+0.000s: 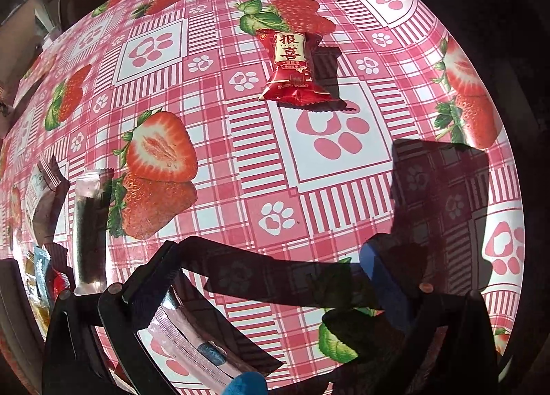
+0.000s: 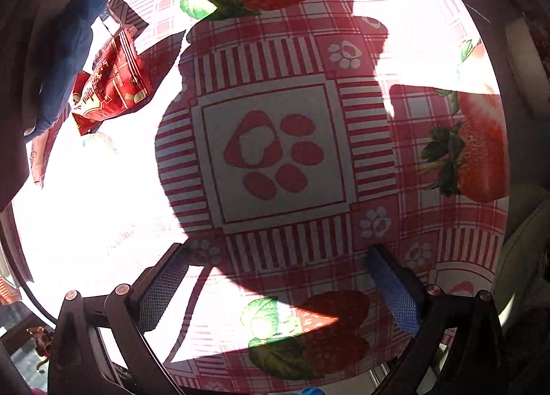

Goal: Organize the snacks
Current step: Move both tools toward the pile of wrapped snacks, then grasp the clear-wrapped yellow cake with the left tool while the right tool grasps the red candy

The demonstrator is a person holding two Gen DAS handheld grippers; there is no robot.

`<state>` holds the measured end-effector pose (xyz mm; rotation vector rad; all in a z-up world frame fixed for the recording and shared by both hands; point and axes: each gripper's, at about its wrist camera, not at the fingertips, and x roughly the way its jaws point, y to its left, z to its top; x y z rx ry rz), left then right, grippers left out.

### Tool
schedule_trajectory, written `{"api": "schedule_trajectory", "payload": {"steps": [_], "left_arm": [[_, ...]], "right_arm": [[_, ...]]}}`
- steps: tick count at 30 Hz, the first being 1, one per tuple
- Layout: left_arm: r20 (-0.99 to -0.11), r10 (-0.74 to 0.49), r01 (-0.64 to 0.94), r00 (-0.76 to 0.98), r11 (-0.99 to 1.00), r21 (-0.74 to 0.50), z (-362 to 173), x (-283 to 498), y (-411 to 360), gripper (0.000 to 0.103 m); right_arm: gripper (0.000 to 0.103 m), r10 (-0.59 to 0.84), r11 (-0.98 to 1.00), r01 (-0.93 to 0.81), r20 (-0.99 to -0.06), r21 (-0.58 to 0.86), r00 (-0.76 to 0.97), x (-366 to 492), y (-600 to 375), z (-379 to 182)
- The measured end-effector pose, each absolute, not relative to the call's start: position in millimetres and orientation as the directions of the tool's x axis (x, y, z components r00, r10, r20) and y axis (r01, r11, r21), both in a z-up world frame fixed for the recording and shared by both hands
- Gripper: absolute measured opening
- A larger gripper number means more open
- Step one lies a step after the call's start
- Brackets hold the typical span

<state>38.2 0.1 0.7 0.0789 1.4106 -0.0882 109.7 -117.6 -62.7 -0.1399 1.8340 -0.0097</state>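
The left gripper [image 1: 271, 264] hangs spread and empty above the tablecloth [image 1: 220, 140], lined up toward the red snack packet [image 1: 292, 68] lying alone ahead (probably next to join the packets [image 1: 51, 209] at left). The right gripper [image 2: 275, 278] is likewise wide, holding nothing.
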Motion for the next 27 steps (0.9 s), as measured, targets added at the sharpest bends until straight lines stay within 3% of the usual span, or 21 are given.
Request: {"api": "schedule_trajectory", "payload": {"steps": [3,9,13,19,27], "left_arm": [[-0.994,-0.033,0.169,0.105,0.985,-0.015,5,26,9,0.103],[-0.977,-0.108,0.217,0.183,0.974,-0.067,52,-22,64,0.103],[-0.979,0.012,0.182,0.206,0.982,0.05,68,-29,114,0.103],[-0.986,0.09,0.118,0.14,0.987,0.107,53,-38,190,0.103],[-0.999,0.037,-0.016,0.033,0.999,0.036,15,-34,227,0.103]], "right_arm": [[0.103,-0.049,0.997,-0.071,-0.975,-0.034,-0.219,108,-120,-61],[0.103,-0.005,0.998,-0.067,-0.984,0.006,-0.176,97,-124,-54],[0.103,-0.008,0.998,-0.058,-0.983,0.003,-0.181,95,-121,-54],[0.103,-0.05,0.998,-0.046,-0.979,-0.042,-0.198,101,-120,-51],[0.103,-0.094,0.996,-0.011,-0.981,-0.093,-0.17,105,-116,-44]]}}
